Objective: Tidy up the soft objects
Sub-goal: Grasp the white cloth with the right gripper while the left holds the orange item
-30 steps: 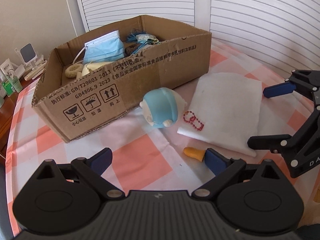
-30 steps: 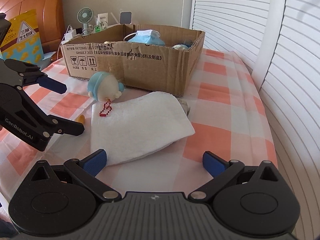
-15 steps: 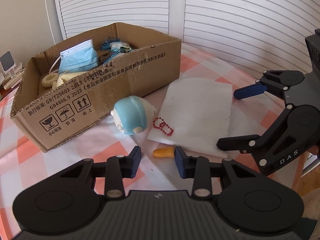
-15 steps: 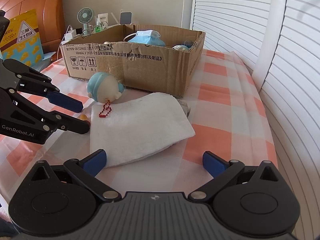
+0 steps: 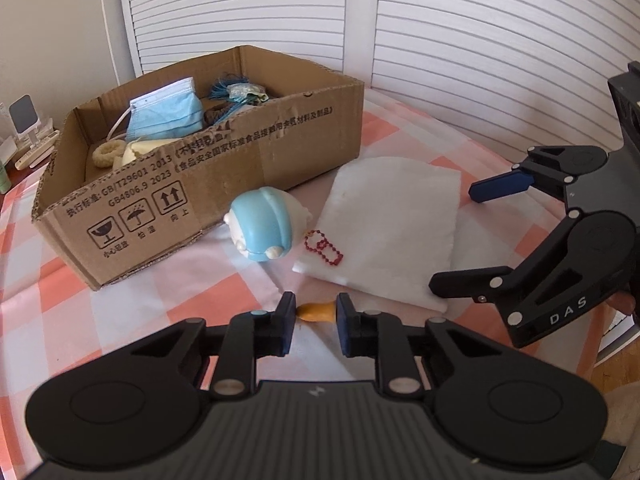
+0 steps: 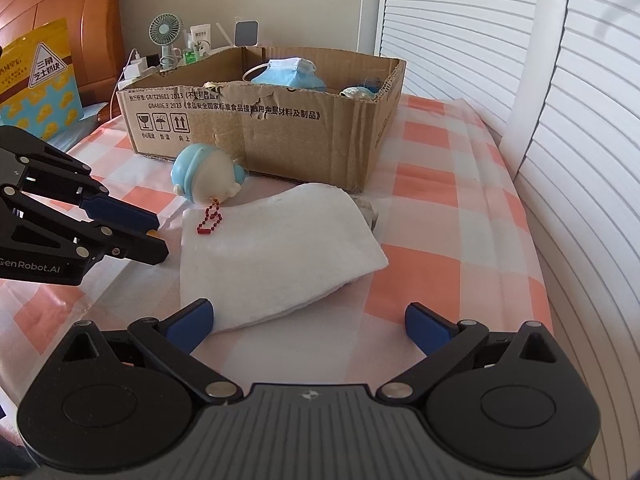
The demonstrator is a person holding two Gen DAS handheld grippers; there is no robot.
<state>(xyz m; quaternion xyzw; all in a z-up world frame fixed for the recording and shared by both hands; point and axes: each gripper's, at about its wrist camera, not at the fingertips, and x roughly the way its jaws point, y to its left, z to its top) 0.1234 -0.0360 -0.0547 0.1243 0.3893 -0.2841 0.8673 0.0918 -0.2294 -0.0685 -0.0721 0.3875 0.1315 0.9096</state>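
My left gripper is shut on a small orange soft piece on the checked tablecloth; it also shows in the right wrist view. My right gripper is open and empty at the near edge of a folded white towel. The towel lies right of a blue and cream plush toy with a red bead chain. The toy leans by the cardboard box, which holds a blue face mask and other soft items.
White louvred shutters stand behind and right of the table. A fan and bottles stand behind the box, a yellow bag at far left. A grey lump peeks from under the towel.
My left gripper has moved in and closed from wide open onto the orange piece. The right gripper has held still and stayed open.
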